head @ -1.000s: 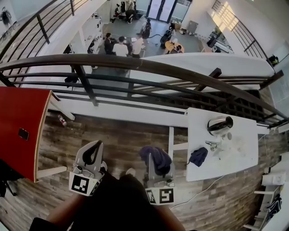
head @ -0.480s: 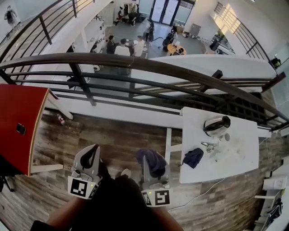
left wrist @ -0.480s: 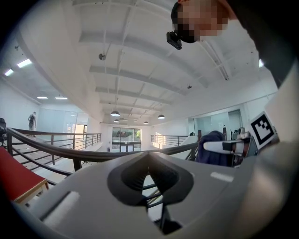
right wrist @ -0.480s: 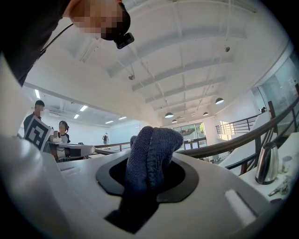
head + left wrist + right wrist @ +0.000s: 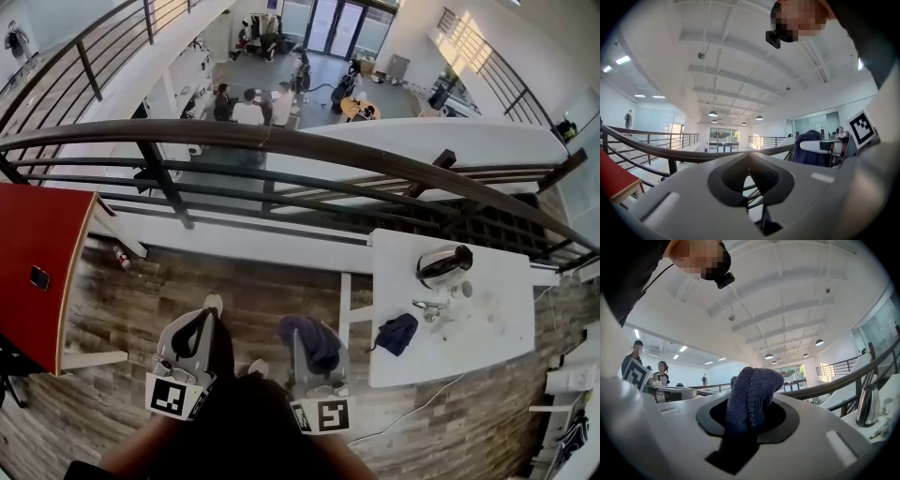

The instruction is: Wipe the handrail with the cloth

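On an upper gallery, a person holds 2 grippers low over the wooden floor (image 5: 253,291), short of the dark curved handrail (image 5: 309,139) that sweeps across the head view from the left edge to the right. The right gripper (image 5: 317,354) is clamped on a dark blue cloth (image 5: 312,334), which bunches up out of its jaws; the right gripper view shows the knitted cloth (image 5: 751,392) pinched upright between the jaws of the right gripper (image 5: 751,420), with the handrail (image 5: 834,385) running behind it and well apart from it. The left gripper (image 5: 200,317) hangs just beside it to the left, its jaws brought together with nothing between them, as the left gripper view confirms: the tips of the left gripper (image 5: 750,157) meet in front of the handrail (image 5: 670,152) without touching it. To the right stands a white bench (image 5: 497,328) carrying a metal kettle (image 5: 444,265) near its far edge and a 2nd dark cloth (image 5: 396,333) at its left edge, with small items between them that are too small to tell. A red table (image 5: 37,234) fills the left side of the head view, with a small dark phone-like object (image 5: 39,277) lying on it. Beyond the railing, several people gather on the lower floor.
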`<state>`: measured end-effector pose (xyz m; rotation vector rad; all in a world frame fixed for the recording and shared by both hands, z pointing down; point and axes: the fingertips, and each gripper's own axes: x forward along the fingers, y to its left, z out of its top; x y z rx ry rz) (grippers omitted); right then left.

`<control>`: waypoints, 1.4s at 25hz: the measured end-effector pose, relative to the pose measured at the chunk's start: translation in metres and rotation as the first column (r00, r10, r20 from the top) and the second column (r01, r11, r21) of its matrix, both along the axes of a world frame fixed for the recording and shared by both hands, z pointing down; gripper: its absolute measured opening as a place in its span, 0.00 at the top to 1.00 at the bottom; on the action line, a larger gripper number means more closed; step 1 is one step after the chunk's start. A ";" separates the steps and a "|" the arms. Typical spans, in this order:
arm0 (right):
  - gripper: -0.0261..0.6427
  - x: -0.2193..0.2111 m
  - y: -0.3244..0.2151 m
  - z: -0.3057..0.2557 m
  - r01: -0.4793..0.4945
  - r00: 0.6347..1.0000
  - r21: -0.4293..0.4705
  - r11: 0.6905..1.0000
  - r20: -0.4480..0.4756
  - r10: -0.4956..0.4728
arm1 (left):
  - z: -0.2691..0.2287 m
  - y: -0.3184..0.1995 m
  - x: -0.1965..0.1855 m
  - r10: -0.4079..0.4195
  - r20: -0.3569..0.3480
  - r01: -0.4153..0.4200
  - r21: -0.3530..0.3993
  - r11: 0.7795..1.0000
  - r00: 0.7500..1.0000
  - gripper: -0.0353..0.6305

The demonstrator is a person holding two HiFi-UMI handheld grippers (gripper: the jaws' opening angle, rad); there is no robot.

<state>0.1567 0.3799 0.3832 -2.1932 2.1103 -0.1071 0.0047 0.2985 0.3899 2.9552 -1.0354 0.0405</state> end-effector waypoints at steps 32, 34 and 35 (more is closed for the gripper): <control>0.77 -0.060 -0.298 -0.029 0.098 0.994 0.008 0.995 -0.049 -0.097 | 0.005 -0.242 -0.034 -0.001 -0.044 -0.001 -0.047 0.999 0.999 0.95; 0.77 -0.070 -0.318 -0.031 0.130 0.990 0.012 0.991 -0.049 -0.129 | 0.000 -0.253 -0.039 -0.023 -0.049 0.021 -0.038 0.999 0.999 0.95; 0.77 -0.075 -0.326 -0.031 0.148 0.988 0.012 0.989 -0.051 -0.147 | -0.001 -0.257 -0.042 -0.036 -0.048 0.034 -0.039 0.999 0.998 0.95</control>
